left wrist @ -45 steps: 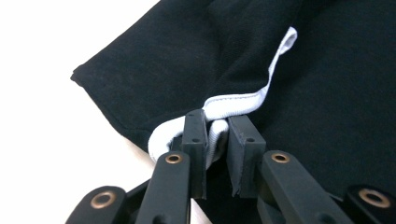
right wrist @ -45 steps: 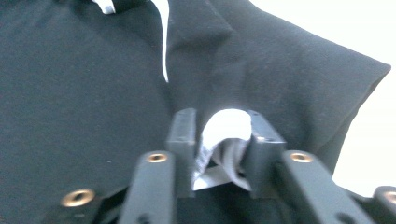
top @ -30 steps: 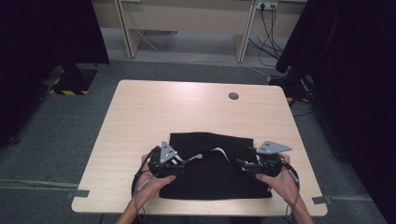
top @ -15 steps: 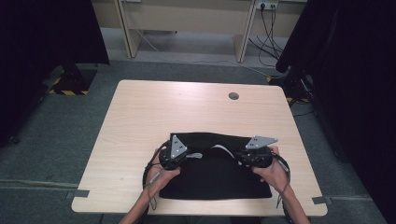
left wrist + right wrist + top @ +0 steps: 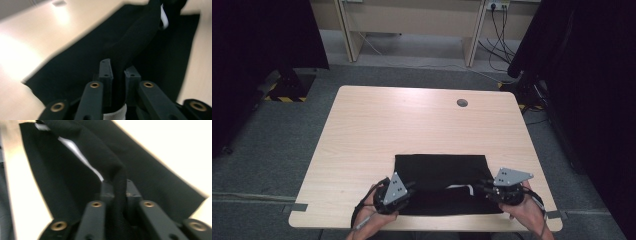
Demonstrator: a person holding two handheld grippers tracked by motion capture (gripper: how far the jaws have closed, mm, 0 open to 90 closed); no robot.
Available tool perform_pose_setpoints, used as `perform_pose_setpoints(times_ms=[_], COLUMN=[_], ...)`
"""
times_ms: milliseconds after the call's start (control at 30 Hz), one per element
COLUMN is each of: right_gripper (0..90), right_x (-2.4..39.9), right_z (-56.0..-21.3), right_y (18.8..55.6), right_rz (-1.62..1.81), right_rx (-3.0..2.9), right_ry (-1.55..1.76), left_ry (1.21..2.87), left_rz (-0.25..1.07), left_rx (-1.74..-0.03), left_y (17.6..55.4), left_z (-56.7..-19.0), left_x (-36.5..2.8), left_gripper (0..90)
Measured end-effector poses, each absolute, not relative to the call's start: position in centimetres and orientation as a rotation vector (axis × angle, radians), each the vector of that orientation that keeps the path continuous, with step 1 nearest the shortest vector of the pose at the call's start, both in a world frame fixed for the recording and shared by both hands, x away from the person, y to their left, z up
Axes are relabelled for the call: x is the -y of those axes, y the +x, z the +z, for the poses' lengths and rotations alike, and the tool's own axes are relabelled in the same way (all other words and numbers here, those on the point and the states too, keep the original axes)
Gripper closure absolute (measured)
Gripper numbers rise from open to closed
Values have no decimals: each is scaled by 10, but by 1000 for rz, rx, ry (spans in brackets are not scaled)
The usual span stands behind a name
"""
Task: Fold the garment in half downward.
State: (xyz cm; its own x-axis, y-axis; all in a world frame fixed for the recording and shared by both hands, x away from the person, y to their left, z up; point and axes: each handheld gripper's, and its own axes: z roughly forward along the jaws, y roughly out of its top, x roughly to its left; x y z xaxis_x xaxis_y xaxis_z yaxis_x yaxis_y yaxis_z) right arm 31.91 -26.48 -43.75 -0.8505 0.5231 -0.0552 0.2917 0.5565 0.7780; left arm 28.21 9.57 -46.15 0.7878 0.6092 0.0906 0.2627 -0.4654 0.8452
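Left tool, right tool each clenched on folded black cloth, soft, matte.

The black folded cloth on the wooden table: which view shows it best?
The high view: the black folded cloth appears whole, its outline against the wooden table. Both gripper views show close blurred folds pinched between the jaws, with a white strip.

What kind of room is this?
Probably a lab or recording workspace: a bare wooden table on grey carpet, black curtains at both sides, and cables plugged in at the back wall.
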Motion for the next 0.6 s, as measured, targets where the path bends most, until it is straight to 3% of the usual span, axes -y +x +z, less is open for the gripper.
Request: perform_pose_setpoints(times_ms=[67, 100, 167, 267, 367, 600], right_gripper=[633, 633, 537, 510, 497, 495], right_x=[268, 268, 274, 278, 287, 281], right_z=[-446, -446, -442, -435, -428, -455], right_y=[311, 311, 307, 306, 316, 342], right_rz=[1224, 1224, 1349, 1393, 1391, 1201], right_rx=[-2529, -2529, -2506, -2474, -2406, -2422], right_ry=[743, 743, 812, 829, 878, 989], left_ry=[2051, 2051, 2012, 1981, 1950, 1923], left_rz=[419, 419, 392, 376, 355, 331], left_rx=[-679, -679, -687, -685, -688, -885], left_y=[276, 276, 272, 271, 275, 298], left_z=[-472, -472, -468, -461, -453, -468], left_x=[-98, -98, -101, -102, -101, -103], left_gripper=[685, 640, 563, 422, 347, 295])
